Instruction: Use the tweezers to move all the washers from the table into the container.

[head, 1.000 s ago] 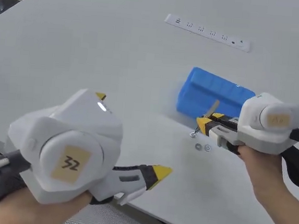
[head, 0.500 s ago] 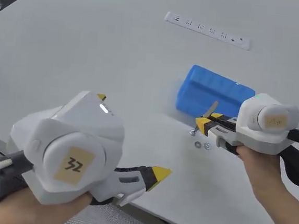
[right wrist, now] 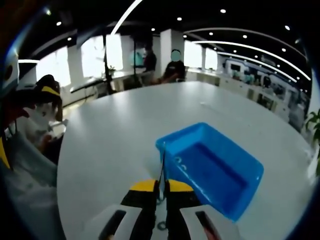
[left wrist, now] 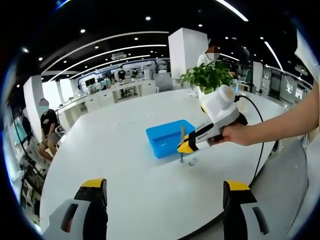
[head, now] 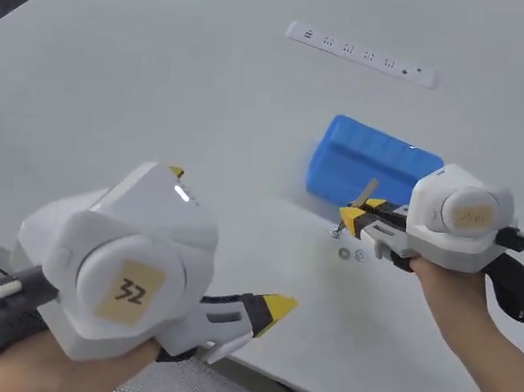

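Two grippers are held over the pale surface (head: 161,86), one in each of the person's hands. The left gripper (left wrist: 164,189) hangs low over the near edge, well apart from the work. Its yellow-tipped jaws are spread wide with nothing between them, and the sticker (head: 125,290) on its round back reads "32". The right gripper (head: 350,218) reaches out level from the right hand (head: 451,286) on an outstretched forearm. Its jaws are pinched narrow on the tweezers (head: 368,192), whose tip slants down to the surface just beside the near wall of the blue container (head: 376,155). Two washers (head: 344,253) lie flat and side by side on the surface, just below that gripper's nose and close to the tweezers' tip. Whether the tip touches or holds anything I cannot tell. In the right gripper view, two small ring shapes sit inside the container against its near wall, too small to name. The mark on the right gripper's back is too blurred to read. A white power strip (head: 362,53) lies well beyond the container, toward the far edge. Left of the container the surface runs wide and bare, while the washers sit nearer the near edge.
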Available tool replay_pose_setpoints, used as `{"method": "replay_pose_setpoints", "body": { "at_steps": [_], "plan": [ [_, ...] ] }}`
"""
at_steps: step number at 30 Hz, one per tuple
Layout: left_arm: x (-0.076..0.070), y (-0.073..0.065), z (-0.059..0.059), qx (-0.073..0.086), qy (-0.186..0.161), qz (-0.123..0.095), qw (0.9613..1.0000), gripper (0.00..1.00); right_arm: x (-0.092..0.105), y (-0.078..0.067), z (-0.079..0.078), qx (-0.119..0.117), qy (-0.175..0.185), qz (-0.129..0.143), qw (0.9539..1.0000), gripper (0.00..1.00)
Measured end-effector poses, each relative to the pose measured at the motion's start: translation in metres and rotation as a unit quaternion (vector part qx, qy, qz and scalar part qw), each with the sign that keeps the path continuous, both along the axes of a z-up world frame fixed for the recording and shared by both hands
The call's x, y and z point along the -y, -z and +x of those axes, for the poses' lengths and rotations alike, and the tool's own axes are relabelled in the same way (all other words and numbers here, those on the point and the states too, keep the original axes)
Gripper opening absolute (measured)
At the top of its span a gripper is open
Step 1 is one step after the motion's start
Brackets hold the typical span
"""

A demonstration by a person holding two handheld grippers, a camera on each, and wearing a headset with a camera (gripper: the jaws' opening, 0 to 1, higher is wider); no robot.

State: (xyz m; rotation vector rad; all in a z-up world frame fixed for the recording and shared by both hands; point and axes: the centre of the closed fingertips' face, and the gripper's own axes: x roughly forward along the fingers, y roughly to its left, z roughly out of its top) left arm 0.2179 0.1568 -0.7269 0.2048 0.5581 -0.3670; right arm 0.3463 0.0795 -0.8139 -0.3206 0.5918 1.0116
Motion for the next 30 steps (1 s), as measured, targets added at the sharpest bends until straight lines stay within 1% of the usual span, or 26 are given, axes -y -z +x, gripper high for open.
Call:
{"method": "replay_pose_setpoints", "body": {
  "at_steps": [6, 11, 17, 21, 23, 26, 28, 30],
  "plan": [
    [0.0, 0.0, 0.0, -0.001, 0.002, 0.003, 1.0, 0.99, 0.0, 0.0, -0.001, 0.001, 0.001, -0.003, 1.0, 0.02],
    [0.0, -0.001, -0.001, 0.0, 0.0, -0.001, 1.0, 0.99, 0.0, 0.0, -0.001, -0.005, 0.007, -0.004, 1.0, 0.02],
    [-0.002, -0.001, -0.001, 0.002, -0.001, 0.002, 1.0, 0.99, 0.002, 0.004, 0.007, -0.009, 0.002, -0.01, 0.9999, 0.02],
    [-0.004, -0.002, 0.0, 0.002, -0.005, 0.002, 1.0, 0.99, 0.002, 0.002, 0.005, -0.01, -0.003, -0.014, 0.9998, 0.02],
    [-0.004, -0.002, -0.001, 0.002, -0.006, -0.001, 1.0, 0.99, 0.002, -0.003, 0.004, -0.013, -0.001, -0.008, 0.9999, 0.02],
    [-0.003, -0.001, -0.001, 0.002, -0.003, 0.002, 1.0, 0.99, 0.0, -0.013, 0.005, -0.013, 0.001, 0.006, 0.9999, 0.02],
    [-0.002, -0.001, -0.001, 0.002, -0.003, 0.003, 1.0, 0.99, -0.001, -0.02, 0.005, -0.01, -0.001, 0.011, 0.9999, 0.02],
    [-0.001, -0.002, -0.001, 0.002, -0.002, 0.001, 1.0, 0.99, -0.002, -0.027, 0.006, -0.001, -0.003, 0.012, 0.9999, 0.02]
  ]
}}
